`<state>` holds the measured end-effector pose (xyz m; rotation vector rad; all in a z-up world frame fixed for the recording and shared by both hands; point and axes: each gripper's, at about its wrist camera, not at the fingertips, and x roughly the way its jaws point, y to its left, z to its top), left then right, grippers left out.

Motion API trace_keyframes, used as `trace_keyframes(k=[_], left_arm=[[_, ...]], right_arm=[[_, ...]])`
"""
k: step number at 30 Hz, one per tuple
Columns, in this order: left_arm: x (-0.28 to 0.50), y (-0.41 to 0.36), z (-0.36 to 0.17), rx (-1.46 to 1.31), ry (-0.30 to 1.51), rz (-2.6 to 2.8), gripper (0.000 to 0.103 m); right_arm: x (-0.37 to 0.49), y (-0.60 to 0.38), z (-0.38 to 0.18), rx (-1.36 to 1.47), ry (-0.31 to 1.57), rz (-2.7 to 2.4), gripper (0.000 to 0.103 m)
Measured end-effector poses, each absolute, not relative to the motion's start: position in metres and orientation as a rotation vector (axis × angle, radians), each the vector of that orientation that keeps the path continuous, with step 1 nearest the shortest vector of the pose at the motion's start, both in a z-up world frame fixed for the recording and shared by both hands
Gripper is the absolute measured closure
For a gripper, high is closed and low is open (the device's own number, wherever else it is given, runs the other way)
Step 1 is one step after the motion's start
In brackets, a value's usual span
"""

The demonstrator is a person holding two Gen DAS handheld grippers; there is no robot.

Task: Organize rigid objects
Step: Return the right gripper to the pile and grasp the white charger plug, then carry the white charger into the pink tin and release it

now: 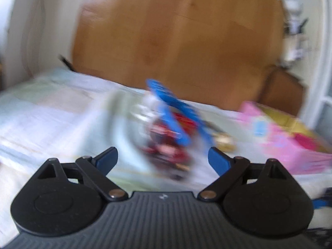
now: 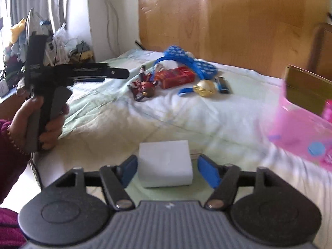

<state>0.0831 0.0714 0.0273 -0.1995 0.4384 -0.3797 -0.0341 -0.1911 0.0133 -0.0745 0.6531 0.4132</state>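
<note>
A pile of small items lies on the bed: a red figure [image 2: 144, 85], a red box [image 2: 176, 77], a blue perforated scoop [image 2: 186, 60], a gold ball [image 2: 205, 88] and a blue lighter [image 2: 223, 85]. My right gripper [image 2: 167, 171] is open, its fingers on either side of a white box [image 2: 166, 162] on the bedsheet. My left gripper [image 1: 162, 159] is open and empty, above the sheet just short of the blurred pile [image 1: 168, 143]. It also shows in the right wrist view [image 2: 116, 73], held at the left.
A pink box [image 2: 303, 130] with a brown insert stands at the right on the bed; it also shows in the left wrist view [image 1: 288, 132]. A wooden headboard [image 2: 228, 16] stands behind. An iron and clutter [image 2: 35, 33] stand at the left.
</note>
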Motion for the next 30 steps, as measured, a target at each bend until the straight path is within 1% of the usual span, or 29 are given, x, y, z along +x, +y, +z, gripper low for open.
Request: trace_keyframes(k=[2,7,12,14,22,24,25,26,27,28,30], left_arm=[[0.071,0.058,0.029,-0.231,0.482,-0.501,0.008],[0.044,0.023,0.031,-0.213,0.591,-0.704,0.009],[0.045,0.012,0.019,-0.31,0.733,-0.791,0.009],[0.044,0.008,0.015,-0.343,0.774,-0.799,0.012],[0.043,-0.008,0.01,-0.367,0.835,-0.835,0.012],[0.045,-0.014,0.005,-0.365,0.856,-0.836,0.016],[0.046,-0.015,0.004,-0.364,0.846,-0.835,0.017],[0.046,-0.018,0.004,-0.357,0.838,-0.834,0.019],[0.047,-0.02,0.004,-0.351,0.834,-0.828,0.023],[0.049,-0.022,0.004,-0.348,0.833,-0.824,0.025],[0.053,-0.026,0.007,-0.363,0.83,-0.837,0.025]], right_arm=[[-0.037,-0.198,0.012,-0.051,0.64,0.405,0.03],[-0.039,-0.203,0.009,-0.026,0.626,0.426,0.028],[-0.048,-0.207,0.007,-0.036,0.6,0.444,0.025],[-0.046,-0.208,0.004,-0.025,0.609,0.447,0.025],[-0.04,-0.211,-0.005,-0.009,0.634,0.462,0.024],[-0.038,-0.209,-0.007,-0.007,0.639,0.467,0.024],[-0.037,-0.208,-0.008,-0.007,0.645,0.469,0.025],[-0.034,-0.207,-0.01,-0.002,0.658,0.477,0.028],[-0.033,-0.205,-0.01,-0.008,0.652,0.468,0.041],[-0.032,-0.203,-0.01,-0.021,0.646,0.457,0.043],[-0.031,-0.202,-0.009,-0.024,0.641,0.425,0.044]])
